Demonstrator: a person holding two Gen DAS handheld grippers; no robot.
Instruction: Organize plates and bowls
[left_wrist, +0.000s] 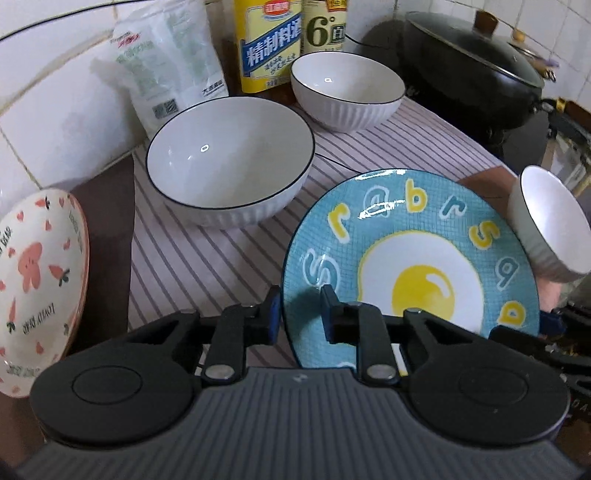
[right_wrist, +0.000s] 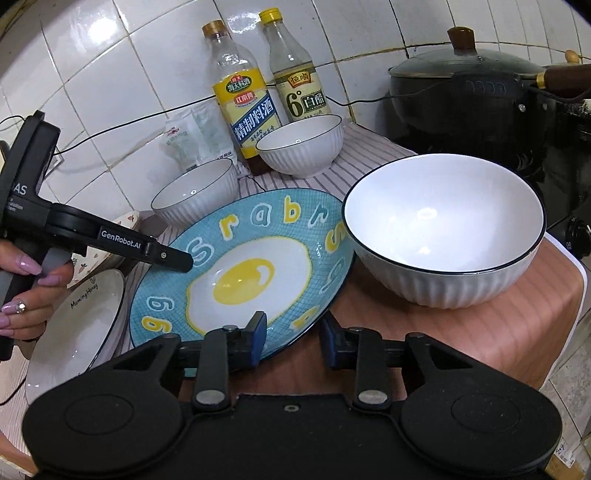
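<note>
A blue plate (left_wrist: 410, 258) with a fried-egg picture is tilted up off the striped cloth (left_wrist: 207, 266). My left gripper (left_wrist: 299, 310) straddles its left rim with a finger on each side, jaws partly closed on it. In the right wrist view the plate (right_wrist: 243, 273) shows the left gripper's finger on its rim. My right gripper (right_wrist: 291, 341) is open around the plate's near rim. A large white ribbed bowl (right_wrist: 443, 236) sits on the pink cloth to the right. Two more white bowls (left_wrist: 229, 162) (left_wrist: 347, 88) sit on the striped cloth.
A pink rabbit-print plate (left_wrist: 40, 284) stands at the left. A white plate (right_wrist: 77, 328) lies at the lower left. Two bottles (right_wrist: 243, 99) and a bag (left_wrist: 166, 62) stand by the tiled wall. A black lidded wok (left_wrist: 476, 70) sits at the right.
</note>
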